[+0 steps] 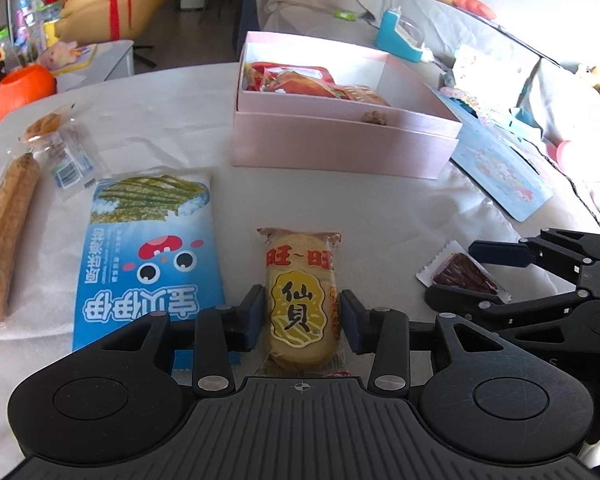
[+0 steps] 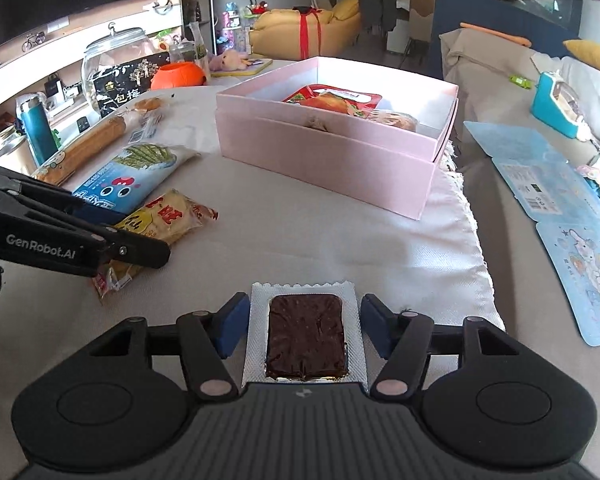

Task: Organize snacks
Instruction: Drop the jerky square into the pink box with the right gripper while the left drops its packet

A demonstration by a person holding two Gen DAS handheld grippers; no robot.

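Left claw: left claw (image 1: pixel 302 314) straddles the rice cracker pack (image 1: pixel 302 300) on the counter (image 1: pixel 180 120); blue pads sit right against the wrapper's two long sides, and it looks clamped, though how firmly I cannot tell.
Right claw: right claw (image 2: pixel 305 330) is set about halfway wide around the chocolate bar (image 2: pixel 307 338) in its silver wrapper; a sliver of counter shows between each pad and the foil, so nothing is gripped yet.
Destination: pink box (image 2: pixel 340 152) stands open further back on the counter, with red packets already inside and room to spare.
Waiting: blue seaweed snack bag (image 1: pixel 148 256), long stick snack (image 1: pixel 8 236) and a small clear-wrapped cake (image 1: pixel 46 124) lie off to the left.
Risk, right side: that foil is flat and slick; closing on the crimped edge alone could buckle it and squirt the bar out.
Risk, left side: crackers are brittle, so too hard a squeeze may crack them; too light, and the puffy wrapper slides free on the lift.
Risk, both: two claws are close together, so heading for one box at once could knock them together.
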